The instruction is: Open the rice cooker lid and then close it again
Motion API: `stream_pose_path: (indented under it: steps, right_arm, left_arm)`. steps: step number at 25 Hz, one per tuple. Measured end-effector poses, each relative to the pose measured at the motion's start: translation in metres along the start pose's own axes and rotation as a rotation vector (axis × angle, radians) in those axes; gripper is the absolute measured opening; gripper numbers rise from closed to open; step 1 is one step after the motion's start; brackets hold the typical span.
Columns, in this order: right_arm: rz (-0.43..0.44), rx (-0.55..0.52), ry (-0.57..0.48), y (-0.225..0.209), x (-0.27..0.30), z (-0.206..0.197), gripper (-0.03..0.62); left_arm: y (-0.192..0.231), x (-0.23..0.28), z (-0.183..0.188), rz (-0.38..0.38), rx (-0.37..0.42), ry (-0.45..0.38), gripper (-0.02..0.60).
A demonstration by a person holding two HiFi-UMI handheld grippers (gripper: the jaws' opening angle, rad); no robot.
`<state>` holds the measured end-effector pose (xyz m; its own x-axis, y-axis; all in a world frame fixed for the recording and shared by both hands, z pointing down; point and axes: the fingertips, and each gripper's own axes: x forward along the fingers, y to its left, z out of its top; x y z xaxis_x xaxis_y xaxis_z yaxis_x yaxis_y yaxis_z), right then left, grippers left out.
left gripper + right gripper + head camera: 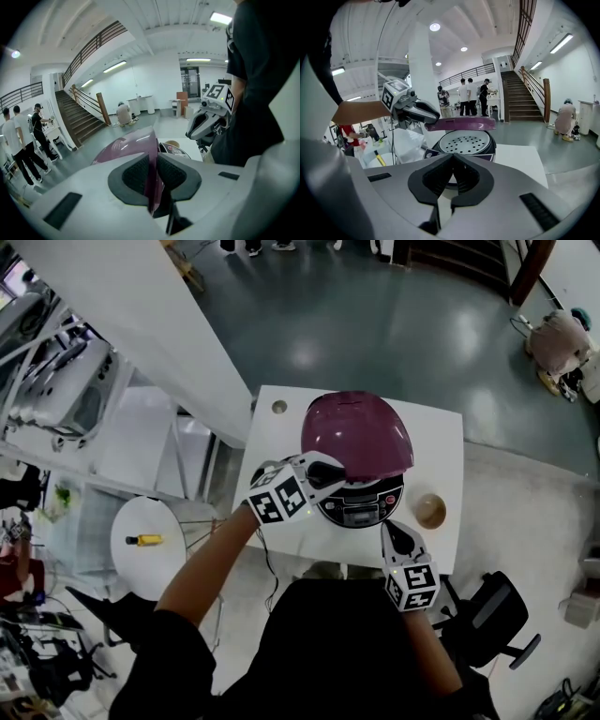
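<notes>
Two claws are seen at the rice cooker (362, 504), which stands at the middle of the white bench (445, 432). The cooker's maroon lid (356, 432) is held partly raised above the pot, apparently hinged at the cooker's far side. Its front rim is pinched between the nearly closed pads of the left claw (152, 171). The right claw (451, 177) is closed fully on nothing and is kept just off the cooker's front right corner, clear of the body.

Only a thin, glossy rim is gripped, so a slip is judged the main risk: the lid could spring up or drop hard onto the perforated plate (465, 142) over the pot. If the lid is forced off its hinge line, the unbraced cooker could be dragged or tipped toward the small round dish (431, 510) at its right.
</notes>
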<state>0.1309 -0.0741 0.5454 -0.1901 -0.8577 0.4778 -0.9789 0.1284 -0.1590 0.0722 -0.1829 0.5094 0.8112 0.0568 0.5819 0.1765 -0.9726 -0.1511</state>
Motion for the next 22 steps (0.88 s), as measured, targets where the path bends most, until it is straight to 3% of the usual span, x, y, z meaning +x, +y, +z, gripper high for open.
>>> stream_pose_path:
  steps: [13, 22]
  right_arm:
    - [0.024, -0.083, 0.006, 0.009, 0.001, 0.004, 0.0]
    - [0.029, -0.081, 0.02, 0.007, 0.001, -0.002, 0.0]
  left_arm:
    - [-0.018, 0.015, -0.022, -0.037, -0.025, 0.032, 0.052]
    - [-0.028, 0.026, -0.034, -0.069, -0.029, 0.059, 0.051]
